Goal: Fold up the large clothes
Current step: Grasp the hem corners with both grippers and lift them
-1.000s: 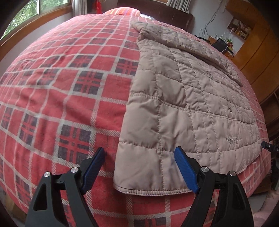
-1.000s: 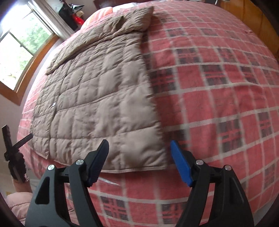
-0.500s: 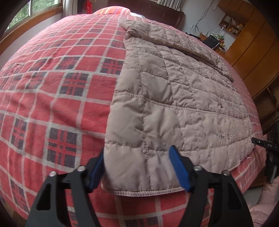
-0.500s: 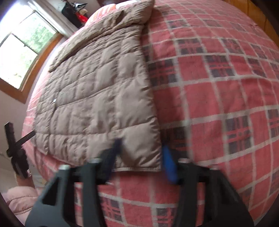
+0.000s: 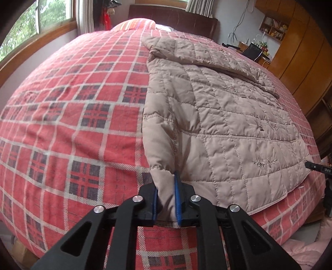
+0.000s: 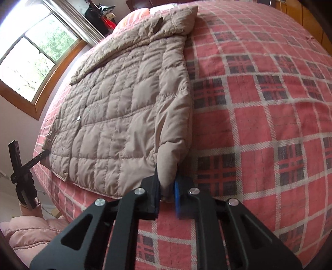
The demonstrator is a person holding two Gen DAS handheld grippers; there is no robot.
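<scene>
Left wrist view: the left gripper (image 5: 166,194) pinches the near hem corner of the coat (image 5: 217,116), its blue pads (image 5: 177,199) pressed onto a puckered fold of the quilted beige fabric. The coat lies flat on the bed (image 5: 72,108), on a red plaid cover, and stretches straight ahead of this gripper. Its long axis runs away from the gripper, hem nearest and collar end farthest, toward the headboard (image 5: 172,16). Most of the coat spreads ahead and to the right of the gripper; bare plaid lies to the left. A sleeve (image 5: 217,60) is folded across the far part. At the far right edge the tip of the other tool shows at the hem.

In the right wrist view the right gripper (image 6: 166,187) is likewise clamped on the coat (image 6: 128,108), at the other hem corner, fabric bunched between its pads. From here the coat runs ahead and to the left, collar end (image 6: 178,20) pointing away; open bed (image 6: 269,103) lies to the right. The left gripper (image 6: 44,154) appears far left at the hem.
</scene>
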